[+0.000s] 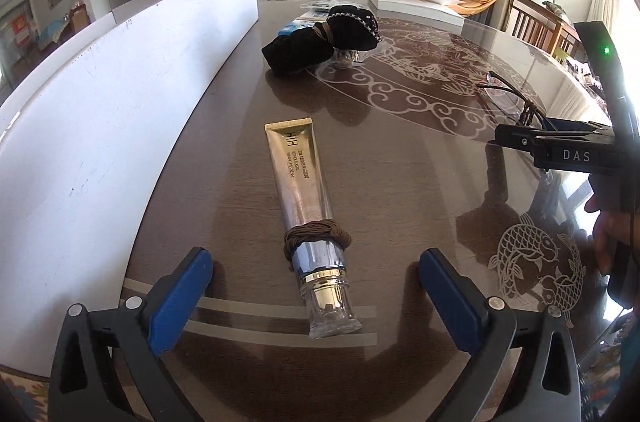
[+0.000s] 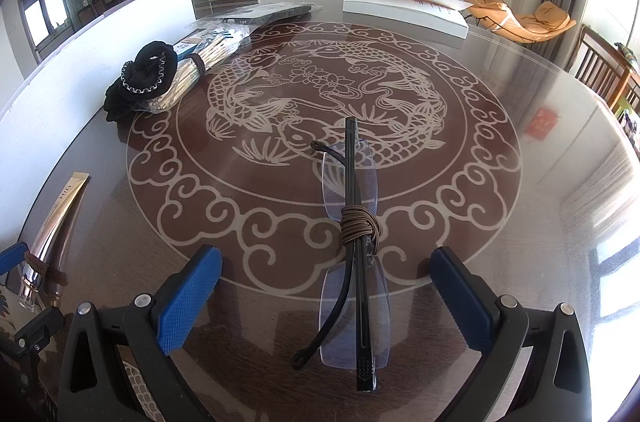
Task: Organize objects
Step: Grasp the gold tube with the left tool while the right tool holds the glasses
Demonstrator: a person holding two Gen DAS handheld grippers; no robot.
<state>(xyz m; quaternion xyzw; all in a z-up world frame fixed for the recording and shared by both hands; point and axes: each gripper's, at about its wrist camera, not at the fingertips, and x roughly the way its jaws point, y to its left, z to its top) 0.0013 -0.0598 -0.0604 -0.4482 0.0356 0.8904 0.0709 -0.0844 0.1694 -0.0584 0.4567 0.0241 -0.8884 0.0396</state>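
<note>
Left gripper [image 1: 316,286] spread wide, blue pads [image 1: 180,298] on either side of the cream tube's [image 1: 306,206] clear cap end, touching nothing. Tube flat on the glass-topped table [image 1: 400,158], brown cord [image 1: 316,236] wound round it near the cap, just beside the white board [image 1: 120,110]. Right gripper [image 2: 326,294] likewise spread, folded glasses [image 2: 354,262] lying between its pads untouched, cord-bound at the middle, on the table's fish pattern, well right of the tube. Beyond the tube, black cloth bundle [image 1: 320,38], also tied.
</note>
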